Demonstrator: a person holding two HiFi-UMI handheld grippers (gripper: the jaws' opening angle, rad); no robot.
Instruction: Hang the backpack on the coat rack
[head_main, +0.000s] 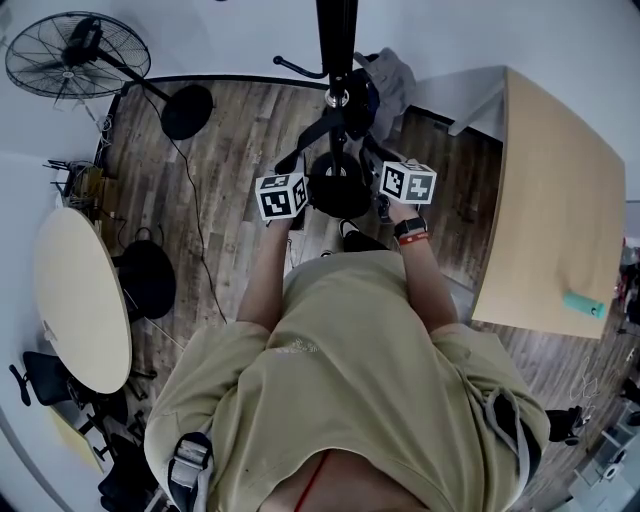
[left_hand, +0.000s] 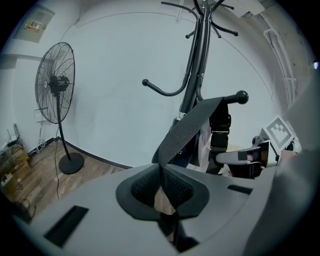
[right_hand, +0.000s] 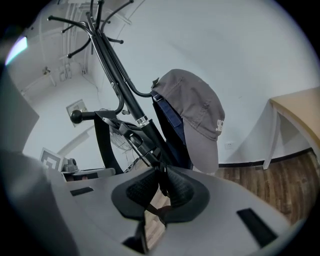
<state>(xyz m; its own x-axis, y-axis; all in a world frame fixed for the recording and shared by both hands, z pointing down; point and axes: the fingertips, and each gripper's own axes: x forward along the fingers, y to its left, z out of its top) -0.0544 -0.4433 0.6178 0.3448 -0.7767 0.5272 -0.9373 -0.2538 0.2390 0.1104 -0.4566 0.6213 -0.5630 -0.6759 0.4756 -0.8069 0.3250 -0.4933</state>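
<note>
The black coat rack (head_main: 337, 40) stands right in front of me, against the white wall. A grey and blue backpack (right_hand: 192, 115) hangs on its far side, also seen in the head view (head_main: 388, 82). My left gripper (left_hand: 161, 172) is shut on a wide grey webbing strap (left_hand: 192, 125) that runs up towards a ball-ended hook (left_hand: 242, 96). My right gripper (right_hand: 162, 180) is shut on a thin black strap close to the pole (right_hand: 117, 75). In the head view both marker cubes (head_main: 281, 196) (head_main: 408, 182) flank the rack's base (head_main: 338, 185).
A standing fan (head_main: 75, 50) is at the back left, with its cable across the wood floor. A wooden table (head_main: 560, 200) with a teal object (head_main: 583, 304) fills the right. A round table (head_main: 80, 300) and a black stool (head_main: 148, 278) stand at the left.
</note>
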